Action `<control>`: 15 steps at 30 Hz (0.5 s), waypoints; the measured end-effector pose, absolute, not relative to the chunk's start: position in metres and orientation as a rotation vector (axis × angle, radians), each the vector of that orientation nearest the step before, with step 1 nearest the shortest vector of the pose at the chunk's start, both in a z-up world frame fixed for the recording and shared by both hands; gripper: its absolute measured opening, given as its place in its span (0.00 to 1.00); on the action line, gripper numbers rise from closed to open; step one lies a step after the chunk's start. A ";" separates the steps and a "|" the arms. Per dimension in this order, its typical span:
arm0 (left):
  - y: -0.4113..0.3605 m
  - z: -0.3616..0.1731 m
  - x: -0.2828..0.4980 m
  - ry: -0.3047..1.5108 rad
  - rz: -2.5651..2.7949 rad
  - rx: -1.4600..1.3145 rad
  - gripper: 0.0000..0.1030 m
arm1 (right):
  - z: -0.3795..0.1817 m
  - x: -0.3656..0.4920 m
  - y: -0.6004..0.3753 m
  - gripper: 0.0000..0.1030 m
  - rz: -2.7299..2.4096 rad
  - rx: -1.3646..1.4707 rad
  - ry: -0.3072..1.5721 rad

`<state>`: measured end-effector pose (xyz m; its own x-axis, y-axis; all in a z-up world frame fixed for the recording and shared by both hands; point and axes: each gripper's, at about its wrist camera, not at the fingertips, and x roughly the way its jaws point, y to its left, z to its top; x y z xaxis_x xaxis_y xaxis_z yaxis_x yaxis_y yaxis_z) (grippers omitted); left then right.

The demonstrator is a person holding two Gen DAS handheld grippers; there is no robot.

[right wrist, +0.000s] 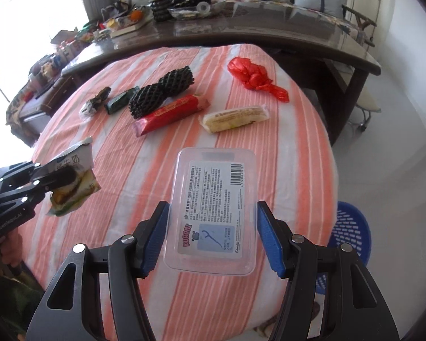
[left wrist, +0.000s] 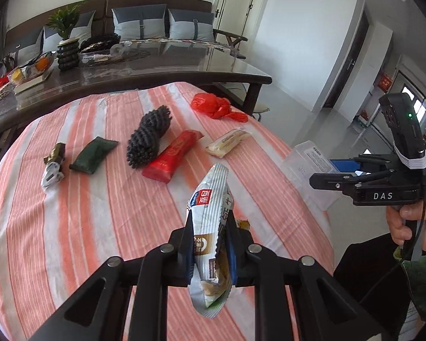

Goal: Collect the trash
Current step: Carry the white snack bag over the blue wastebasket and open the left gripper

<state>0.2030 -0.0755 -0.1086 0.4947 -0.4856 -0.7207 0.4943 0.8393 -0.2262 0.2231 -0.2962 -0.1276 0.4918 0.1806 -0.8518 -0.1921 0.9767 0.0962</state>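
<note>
Left gripper (left wrist: 210, 244): closed on 1 silver-white snack wrapper (left wrist: 211, 207), held upright and clear of the striped tablecloth (left wrist: 71, 241).

Right gripper (right wrist: 213, 233): jaws spread, 1 on each side of a clear plastic box (right wrist: 213, 210) that lies flat on the cloth; left pad looks to be at the box wall, right pad just apart from it.

Ahead of the right gripper, on the cloth:
- 1 red wrapper (right wrist: 171, 115)
- 1 black foam net (right wrist: 160, 92), touching the red wrapper
- 1 pale wrapper (right wrist: 235, 118)
- 1 red plastic bag (right wrist: 252, 78), farthest
- 1 dark green packet (right wrist: 122, 103)
- 1 crumpled wrapper (right wrist: 95, 105), beside the packet

Low to the gripper's right: 1 blue basket (right wrist: 352, 227), on the floor.
</note>
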 end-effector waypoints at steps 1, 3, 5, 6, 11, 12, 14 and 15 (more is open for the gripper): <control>-0.092 -0.105 0.204 0.867 -0.622 0.012 0.17 | -0.126 0.222 -0.312 0.61 0.208 0.001 1.030; -0.126 -0.100 0.207 0.870 -0.675 0.013 0.17 | -0.125 0.222 -0.348 0.61 0.162 0.035 1.031; -0.163 -0.099 0.211 0.880 -0.721 0.020 0.17 | -0.126 0.221 -0.386 0.61 0.100 0.063 1.034; -0.183 -0.099 0.212 0.884 -0.742 0.026 0.17 | -0.128 0.221 -0.403 0.61 0.071 0.074 1.038; -0.275 -0.108 0.214 0.919 -0.848 0.058 0.17 | -0.145 0.214 -0.481 0.61 -0.042 0.134 1.067; -0.292 -0.111 0.214 0.927 -0.863 0.064 0.17 | -0.150 0.212 -0.494 0.61 -0.063 0.143 1.074; -0.324 -0.121 0.215 0.945 -0.883 0.076 0.17 | -0.162 0.211 -0.518 0.61 -0.094 0.167 1.089; -0.341 -0.126 0.216 0.956 -0.892 0.079 0.17 | -0.169 0.210 -0.529 0.61 -0.104 0.183 1.097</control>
<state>0.2160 -0.3405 -0.1264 0.2603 -0.6254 -0.7356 0.6906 0.6531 -0.3108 0.2101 -0.5285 -0.1689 0.4536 0.0062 -0.8912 0.1742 0.9801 0.0955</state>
